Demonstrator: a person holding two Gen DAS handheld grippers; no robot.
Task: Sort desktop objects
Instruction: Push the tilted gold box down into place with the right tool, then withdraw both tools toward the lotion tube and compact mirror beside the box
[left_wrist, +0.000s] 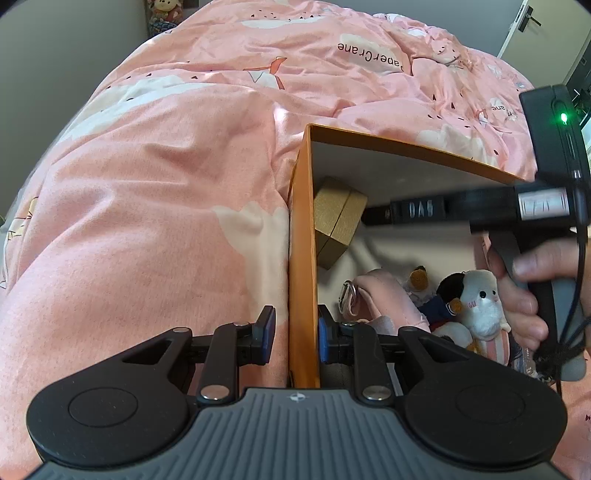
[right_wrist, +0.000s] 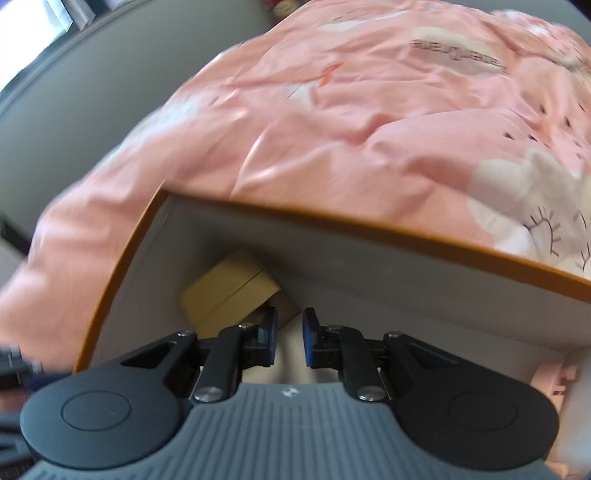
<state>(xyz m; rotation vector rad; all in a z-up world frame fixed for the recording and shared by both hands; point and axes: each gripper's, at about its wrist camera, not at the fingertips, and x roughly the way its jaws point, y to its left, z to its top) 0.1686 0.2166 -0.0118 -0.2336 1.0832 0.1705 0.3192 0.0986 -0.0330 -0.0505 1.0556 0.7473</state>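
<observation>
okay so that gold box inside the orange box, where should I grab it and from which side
Judging by its pose, grip the gold box across its raised upper end, coming from above through the orange box's open top. It leans tilted in the corner against the wall, so sideways approaches look blocked.

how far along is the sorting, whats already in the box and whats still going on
Done: a gold box, a pink pouch and plush toys already lie inside the orange box. In hand: the left gripper clamps the box's wall; the right gripper is over the inside, nothing between its fingers. Left: nothing unsorted shows on the pink duvet.
</observation>
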